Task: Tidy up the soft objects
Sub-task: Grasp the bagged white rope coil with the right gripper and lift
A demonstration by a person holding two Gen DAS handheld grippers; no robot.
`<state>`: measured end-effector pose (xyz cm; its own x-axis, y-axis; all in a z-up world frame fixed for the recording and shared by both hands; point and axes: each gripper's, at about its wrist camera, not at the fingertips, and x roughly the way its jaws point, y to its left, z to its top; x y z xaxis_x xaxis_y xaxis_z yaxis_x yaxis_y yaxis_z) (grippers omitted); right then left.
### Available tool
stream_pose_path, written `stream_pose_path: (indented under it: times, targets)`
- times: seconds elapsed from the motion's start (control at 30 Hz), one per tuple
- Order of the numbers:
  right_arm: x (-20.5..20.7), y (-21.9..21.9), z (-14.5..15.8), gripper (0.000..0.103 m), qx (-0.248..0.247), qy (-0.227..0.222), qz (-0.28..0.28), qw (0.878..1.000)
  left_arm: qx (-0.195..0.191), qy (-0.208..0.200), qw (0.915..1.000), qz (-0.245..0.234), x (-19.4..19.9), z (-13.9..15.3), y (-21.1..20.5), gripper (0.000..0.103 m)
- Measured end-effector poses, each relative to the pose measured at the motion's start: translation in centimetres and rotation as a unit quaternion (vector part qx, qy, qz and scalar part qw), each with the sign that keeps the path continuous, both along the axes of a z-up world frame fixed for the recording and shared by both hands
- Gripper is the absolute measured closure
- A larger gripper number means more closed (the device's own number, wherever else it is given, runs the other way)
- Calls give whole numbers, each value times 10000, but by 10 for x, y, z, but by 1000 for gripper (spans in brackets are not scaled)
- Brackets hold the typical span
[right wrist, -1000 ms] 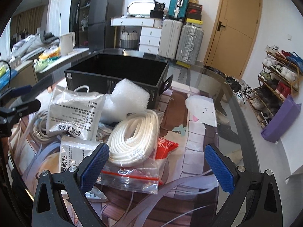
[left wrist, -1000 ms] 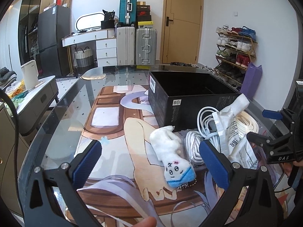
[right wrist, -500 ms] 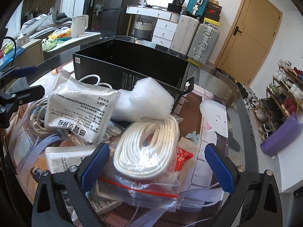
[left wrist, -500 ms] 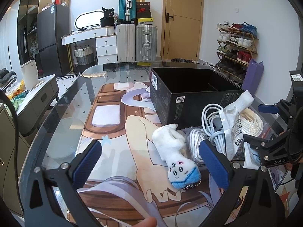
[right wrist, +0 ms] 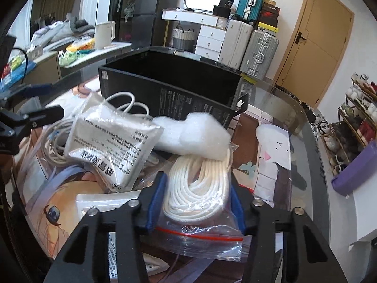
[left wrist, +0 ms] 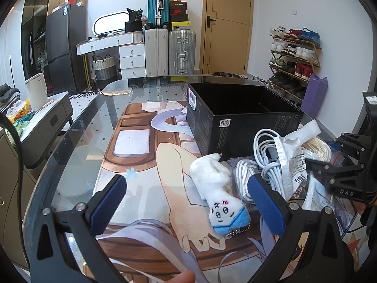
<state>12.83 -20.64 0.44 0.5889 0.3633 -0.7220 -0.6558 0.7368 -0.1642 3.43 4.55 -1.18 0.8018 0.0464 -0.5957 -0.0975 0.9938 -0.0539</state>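
Observation:
A white plush toy (left wrist: pixel 216 186) with a blue cap lies on the printed mat, just ahead of my left gripper (left wrist: pixel 187 186), which stands open and apart from it. Behind the toy is an open black box (left wrist: pixel 235 127). To its right is a pile: white cables (left wrist: pixel 266 155), a silver pouch (right wrist: pixel 110 141), a white foam piece (right wrist: pixel 190 136) and a zip bag with a coil of white rope (right wrist: pixel 200 172). The jaws of my right gripper (right wrist: pixel 197 185) are closing, and its blue pads press the bagged rope from both sides.
The glass table's curved edge (right wrist: pixel 306 122) runs close on the right, with a shoe rack (right wrist: pixel 353 118) beyond it. A low cabinet with a white kettle (left wrist: pixel 36 92) stands to the left. Suitcases (left wrist: pixel 169 52) and drawers line the far wall.
My right gripper has moved in over the pile and its wide jaws have closed around the bagged rope. The left gripper and the plush toy have not moved.

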Motion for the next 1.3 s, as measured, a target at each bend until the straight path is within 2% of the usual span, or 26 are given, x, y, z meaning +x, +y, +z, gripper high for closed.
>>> stream_pose_path:
  times: [0.2, 0.6, 0.7, 0.77, 0.93, 1.17, 1.27, 1.3]
  targets:
    - [-8, -14, 9, 70, 229, 5, -47, 9997, -2, -1, 10000, -3, 0, 0, 0, 0]
    - [-28, -20, 13, 71, 336, 76, 145, 9993, -12, -22, 10000, 0, -1, -1, 1, 0]
    - [-26, -17, 12, 65, 265, 104, 103, 9995, -10, -13, 10000, 1, -1, 0, 2, 0]
    - [-25, -17, 11, 55, 266, 166, 136, 9994, -9, 0, 10000, 3, -1, 0, 2, 0]
    - [-25, -8, 3, 47, -18, 184, 260, 9995, -8, 1, 10000, 3, -1, 0, 2, 0]
    - [-22, 5, -7, 46, -532, 37, 354, 9979, -11, 8, 10000, 1, -1, 0, 2, 0]
    - [-27, 8, -9, 49, -653, -138, 424, 9969, -5, 9, 10000, -3, -1, 1, 1, 0]
    - [-27, 7, -10, 55, -700, -228, 381, 9966, -9, 4, 10000, -2, -1, 1, 1, 0]
